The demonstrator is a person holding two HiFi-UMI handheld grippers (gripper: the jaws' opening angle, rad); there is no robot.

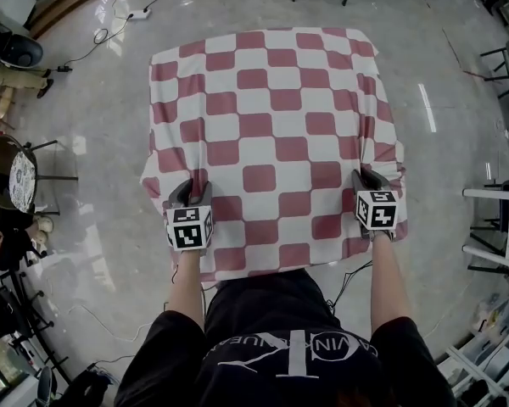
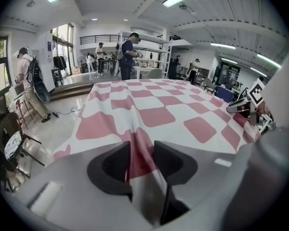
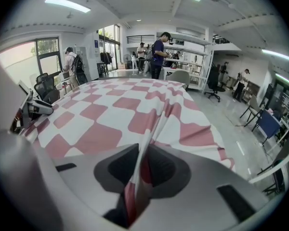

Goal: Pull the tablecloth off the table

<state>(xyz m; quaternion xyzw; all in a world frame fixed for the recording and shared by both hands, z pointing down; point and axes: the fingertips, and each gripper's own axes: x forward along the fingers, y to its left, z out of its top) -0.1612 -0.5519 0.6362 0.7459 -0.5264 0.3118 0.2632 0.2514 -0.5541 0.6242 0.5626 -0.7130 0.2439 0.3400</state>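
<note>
A red-and-white checked tablecloth [image 1: 271,125] covers the whole table and hangs over its edges. My left gripper [image 1: 190,192] sits at the near left part of the cloth. In the left gripper view its jaws [image 2: 142,162] pinch a raised fold of the tablecloth [image 2: 149,105]. My right gripper [image 1: 366,180] sits at the near right part, where the cloth bunches into creases. The right gripper view shows its jaws [image 3: 140,167] tight on a thin ridge of tablecloth [image 3: 111,109]. Each gripper view also catches the other gripper: the right one [image 2: 248,102] and the left one [image 3: 31,107].
The table stands on a shiny tiled floor with cables [image 1: 119,15]. A round stool [image 1: 8,172] and clutter stand at the left, and a white rack [image 1: 496,227] at the right. Several people stand beyond the far end of the table [image 2: 127,57].
</note>
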